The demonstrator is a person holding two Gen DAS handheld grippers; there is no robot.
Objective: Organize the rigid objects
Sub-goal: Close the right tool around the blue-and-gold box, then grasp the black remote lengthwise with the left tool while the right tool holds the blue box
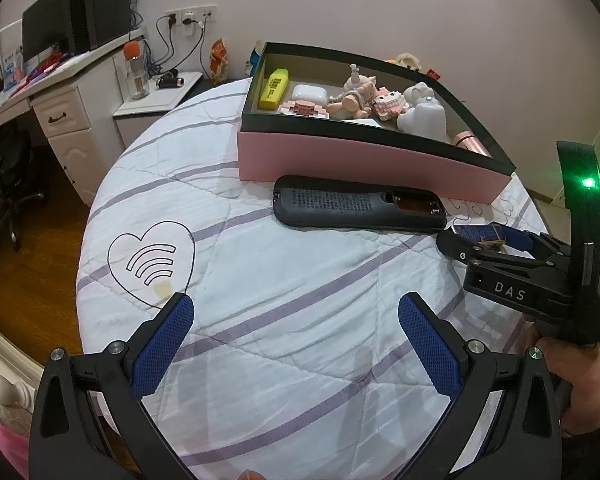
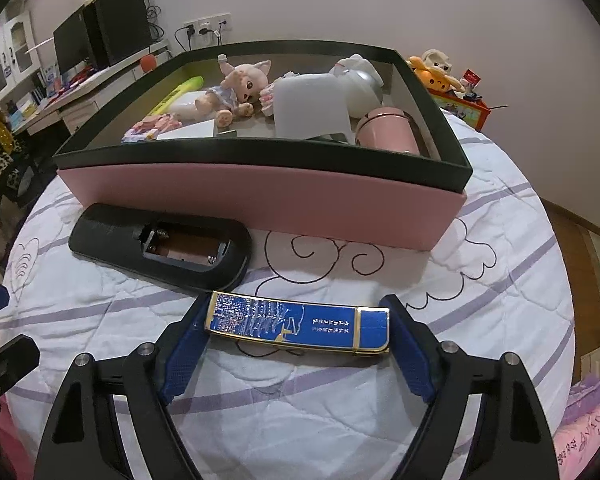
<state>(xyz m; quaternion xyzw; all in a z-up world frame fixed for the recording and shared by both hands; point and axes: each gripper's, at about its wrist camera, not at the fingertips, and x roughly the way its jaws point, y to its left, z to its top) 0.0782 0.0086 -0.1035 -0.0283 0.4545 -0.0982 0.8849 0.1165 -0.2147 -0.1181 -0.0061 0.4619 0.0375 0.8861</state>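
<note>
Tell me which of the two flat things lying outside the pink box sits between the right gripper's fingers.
The blue and gold box. It lies crosswise between the right gripper fingers; the black remote, battery bay open, lies farther off against the pink box.

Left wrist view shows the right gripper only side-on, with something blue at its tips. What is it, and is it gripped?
Observer: A flat blue box with gold trim, lying crosswise between the fingers of the right gripper. Both pads sit against its ends, and it rests on the quilt.
Operator: Are there batteries in the remote?
Observer: No. The remote lies face down, and its open compartment is empty, with the springs showing.
</note>
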